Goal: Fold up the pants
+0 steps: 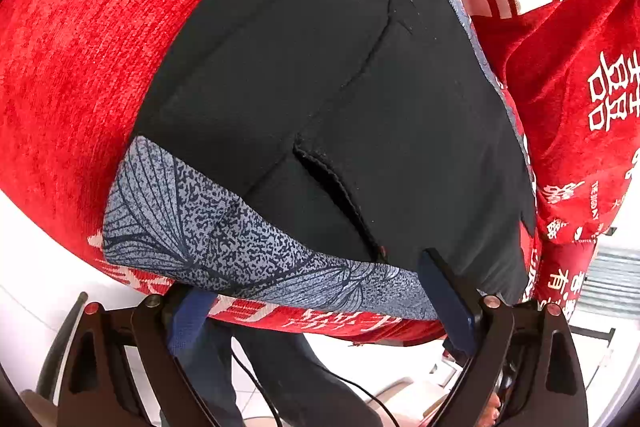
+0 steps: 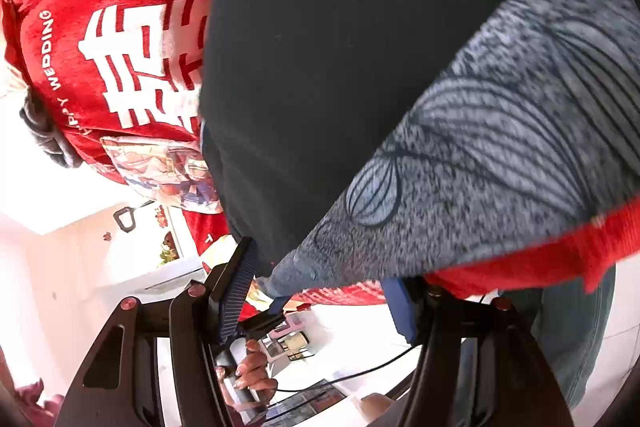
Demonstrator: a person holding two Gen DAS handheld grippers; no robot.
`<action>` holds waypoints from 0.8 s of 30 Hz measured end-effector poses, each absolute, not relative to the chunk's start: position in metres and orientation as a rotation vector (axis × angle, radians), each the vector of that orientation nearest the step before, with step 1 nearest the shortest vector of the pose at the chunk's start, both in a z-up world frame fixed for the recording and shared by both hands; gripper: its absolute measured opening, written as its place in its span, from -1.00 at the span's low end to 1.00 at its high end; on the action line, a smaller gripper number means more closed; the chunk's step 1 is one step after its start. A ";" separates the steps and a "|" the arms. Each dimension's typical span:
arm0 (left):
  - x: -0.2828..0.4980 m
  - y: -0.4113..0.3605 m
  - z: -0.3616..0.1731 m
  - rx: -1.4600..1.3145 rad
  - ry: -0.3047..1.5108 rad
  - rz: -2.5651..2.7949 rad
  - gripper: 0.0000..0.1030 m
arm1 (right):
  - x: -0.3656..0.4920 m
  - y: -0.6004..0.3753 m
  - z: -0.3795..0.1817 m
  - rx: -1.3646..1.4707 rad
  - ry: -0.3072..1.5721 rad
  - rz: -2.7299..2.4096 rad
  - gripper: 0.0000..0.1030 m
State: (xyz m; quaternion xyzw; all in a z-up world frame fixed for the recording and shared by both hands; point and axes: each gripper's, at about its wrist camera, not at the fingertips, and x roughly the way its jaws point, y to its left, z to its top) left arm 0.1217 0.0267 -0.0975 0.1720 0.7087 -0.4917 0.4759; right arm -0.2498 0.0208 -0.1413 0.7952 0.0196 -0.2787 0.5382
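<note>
The black pants [image 1: 320, 87] lie flat on a red cloth [image 1: 72, 47], with a grey leaf-print band [image 1: 224, 235] along their near edge. My left gripper [image 1: 320, 295] is open, its blue fingers [image 1: 444, 291] straddling that band at the cloth's front edge. In the right wrist view the pants [image 2: 340, 47] and the printed band [image 2: 500, 155] fill the frame. My right gripper [image 2: 320, 291] is open, its fingers [image 2: 238, 291] on either side of the band's corner.
The red cloth with white characters [image 2: 132, 67] covers the surface and hangs over its edge. Below are a white floor [image 1: 380, 359], a black cable [image 2: 360, 371], the person's legs [image 1: 280, 367] and a hand [image 2: 252, 375].
</note>
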 end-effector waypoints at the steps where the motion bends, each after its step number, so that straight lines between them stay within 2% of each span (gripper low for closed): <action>1: 0.121 0.027 -0.097 0.427 1.730 -1.200 0.86 | -0.249 0.024 -0.141 1.892 0.062 -0.669 0.27; 6: 0.121 0.024 -0.099 0.428 1.741 -1.188 0.86 | -0.261 0.025 -0.156 1.913 0.071 -0.702 0.27; 8: 0.120 0.023 -0.098 0.451 1.724 -1.173 0.68 | -0.263 0.021 -0.157 1.911 0.018 -0.699 0.23; 9: 0.120 0.023 -0.097 0.482 1.706 -1.155 0.47 | -0.264 0.020 -0.156 1.909 0.001 -0.696 -0.03; 10: 0.121 0.024 -0.097 0.506 1.693 -1.144 0.15 | -0.264 0.020 -0.155 1.911 0.005 -0.698 -0.40; 11: 0.123 0.025 -0.096 0.531 1.684 -1.134 -0.03 | -0.264 0.020 -0.152 1.913 0.018 -0.704 -0.94; 12: 0.125 0.026 -0.095 0.535 1.694 -1.140 -0.42 | -0.264 0.020 -0.148 1.919 0.046 -0.729 -0.94; 13: 0.129 0.026 -0.094 0.508 1.728 -1.156 -0.60 | -0.264 0.021 -0.144 1.915 0.062 -0.743 -0.94; 18: 0.131 0.014 -0.057 0.510 1.683 -1.201 -0.60 | -0.254 -0.003 -0.096 1.784 0.182 -0.770 -0.94; 24: 0.134 -0.022 0.000 0.436 1.604 -1.273 -0.60 | -0.254 -0.059 -0.034 1.637 0.235 -0.695 -0.94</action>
